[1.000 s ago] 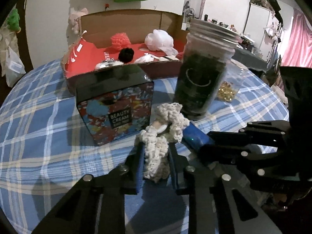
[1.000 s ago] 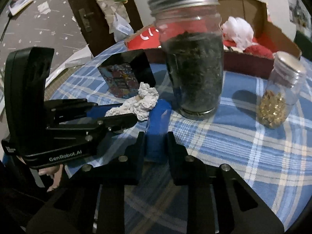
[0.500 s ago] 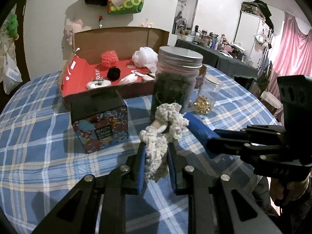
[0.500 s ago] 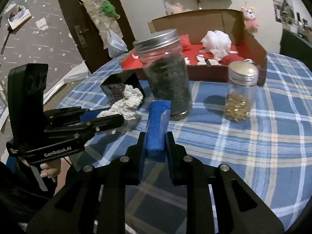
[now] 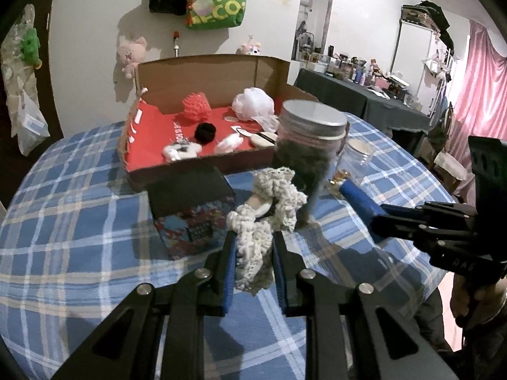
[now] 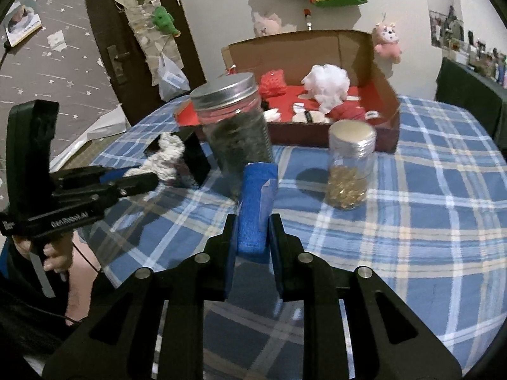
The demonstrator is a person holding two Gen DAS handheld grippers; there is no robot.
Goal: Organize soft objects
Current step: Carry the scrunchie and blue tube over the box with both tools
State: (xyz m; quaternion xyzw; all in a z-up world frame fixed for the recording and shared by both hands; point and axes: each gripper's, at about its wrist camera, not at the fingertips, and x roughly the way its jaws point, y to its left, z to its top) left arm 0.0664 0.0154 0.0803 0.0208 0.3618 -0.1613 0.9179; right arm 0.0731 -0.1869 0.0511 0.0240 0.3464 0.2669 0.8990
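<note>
Cream crocheted scrunchie [image 5: 263, 218] is hanging pinched between the nearly closed jaws of the left gripper [image 5: 253, 253], above the blue plaid tablecloth [image 5: 79, 237]. Blue foam piece [image 6: 255, 209] is sitting clamped the same way in the right gripper [image 6: 252, 237], jaws pressing its sides, standing up out of them. Just beyond both: black patterned tin [image 5: 193, 212], tall dark-filled jar [image 6: 234, 133] with metal lid, small jar of gold bits [image 6: 348, 164]. Farther back, open cardboard box [image 5: 206, 69] with red lining is holding a white puff [image 5: 253, 104], a red puff [image 5: 196, 104] and a black pompom [image 5: 205, 133].
</note>
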